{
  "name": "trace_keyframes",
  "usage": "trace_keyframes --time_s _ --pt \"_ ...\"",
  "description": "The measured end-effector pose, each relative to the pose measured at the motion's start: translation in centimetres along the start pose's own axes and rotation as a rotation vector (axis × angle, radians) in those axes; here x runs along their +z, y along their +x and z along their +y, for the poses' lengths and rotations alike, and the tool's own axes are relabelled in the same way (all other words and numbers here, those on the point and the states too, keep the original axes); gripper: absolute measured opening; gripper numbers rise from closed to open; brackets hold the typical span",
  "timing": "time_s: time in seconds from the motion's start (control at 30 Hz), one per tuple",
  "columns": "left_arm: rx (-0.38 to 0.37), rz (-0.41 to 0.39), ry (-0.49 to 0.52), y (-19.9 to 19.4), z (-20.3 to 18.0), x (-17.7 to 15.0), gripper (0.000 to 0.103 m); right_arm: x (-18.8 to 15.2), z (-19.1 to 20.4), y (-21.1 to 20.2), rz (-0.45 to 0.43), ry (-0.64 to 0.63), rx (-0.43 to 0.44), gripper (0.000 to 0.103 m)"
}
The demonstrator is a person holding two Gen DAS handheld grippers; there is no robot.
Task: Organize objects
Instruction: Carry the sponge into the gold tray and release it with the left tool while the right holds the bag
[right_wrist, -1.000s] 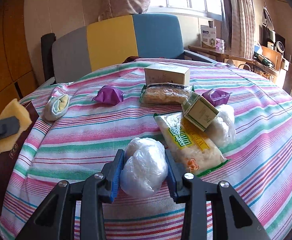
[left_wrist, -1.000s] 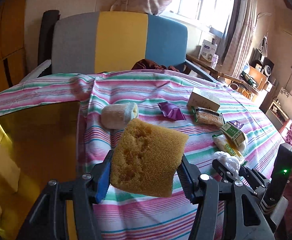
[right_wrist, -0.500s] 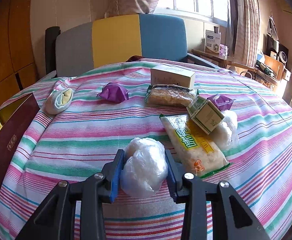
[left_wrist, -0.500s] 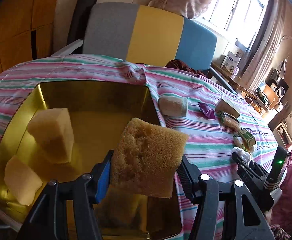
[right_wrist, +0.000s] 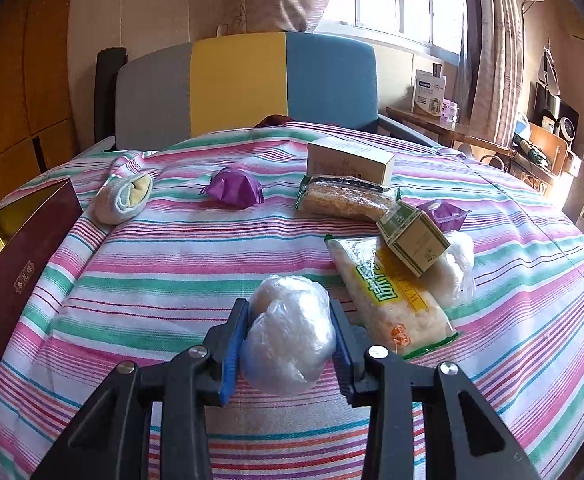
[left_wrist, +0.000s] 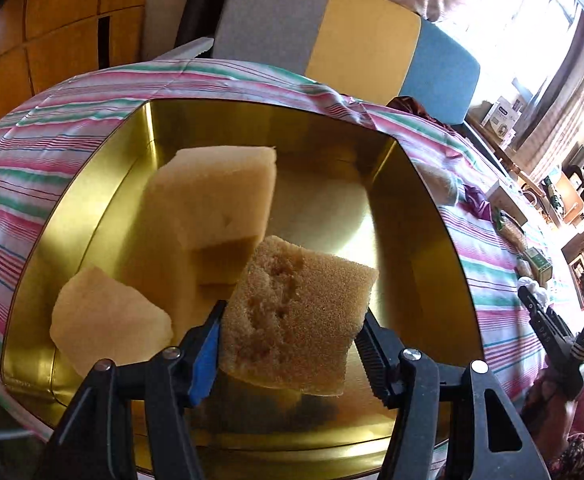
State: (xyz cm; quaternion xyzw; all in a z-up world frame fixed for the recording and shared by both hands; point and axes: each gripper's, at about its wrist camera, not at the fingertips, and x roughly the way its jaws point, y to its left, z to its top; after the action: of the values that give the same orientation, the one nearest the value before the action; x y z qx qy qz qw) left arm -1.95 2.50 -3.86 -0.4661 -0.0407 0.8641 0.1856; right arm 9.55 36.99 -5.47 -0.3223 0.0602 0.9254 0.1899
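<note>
At the left of the scene, a porous brown sponge [left_wrist: 298, 320] is kept clamped in the left gripper [left_wrist: 292, 344] above the gold-lined box [left_wrist: 424, 208], in which two paler sponges [left_wrist: 216, 196] already lie (one far, one near left). Further right, a crumpled plastic bag [right_wrist: 288, 332] is pinched in the right gripper [right_wrist: 288, 344] low over the striped tablecloth [right_wrist: 172, 272], near the noodle packet [right_wrist: 392, 292]. If the sponge is released near the right wall, it could be tipped out onto the cloth.
</note>
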Motion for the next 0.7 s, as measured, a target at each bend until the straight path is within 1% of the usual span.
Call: trace_keyframes --time_s 0.1,0.2,0.27,0.33,0.4,0.47,0.6,0.7 --pt "0.026 -0.003 0.015 0.2 0.2 -0.2 0.062 0.0 -0.1 -0.1 -0.002 0.003 0.001 0.038" --pt "0.044 -0.006 0.016 0.1 0.3 -0.6 0.066 0.1 0.0 -0.2 -0.006 -0.001 0.0 0.038" --pt "0.066 -0.015 0.024 -0.1 0.3 -0.9 0.071 0.1 0.2 -0.3 -0.007 -0.011 -0.001 0.038" --pt "0.104 -0.028 0.043 -0.6 0.1 -1.2 0.081 0.1 0.6 -0.4 -0.011 -0.027 -0.004 0.038" --pt "0.146 -0.041 0.069 -1.0 -0.2 -1.4 0.082 0.1 1.0 -0.5 -0.013 -0.05 -0.009 0.038" --pt "0.163 -0.061 0.088 -1.7 -0.4 -1.6 0.083 0.2 1.6 -0.7 -0.015 -0.074 -0.009 0.038" --pt "0.219 -0.1 0.115 -3.0 -0.9 -1.9 0.09 0.4 2.9 -1.6 -0.016 -0.075 0.032 0.038" --pt "0.249 -0.117 0.129 -3.8 -1.1 -2.2 0.092 1.0 4.5 -2.5 -0.022 -0.071 0.084 0.038"
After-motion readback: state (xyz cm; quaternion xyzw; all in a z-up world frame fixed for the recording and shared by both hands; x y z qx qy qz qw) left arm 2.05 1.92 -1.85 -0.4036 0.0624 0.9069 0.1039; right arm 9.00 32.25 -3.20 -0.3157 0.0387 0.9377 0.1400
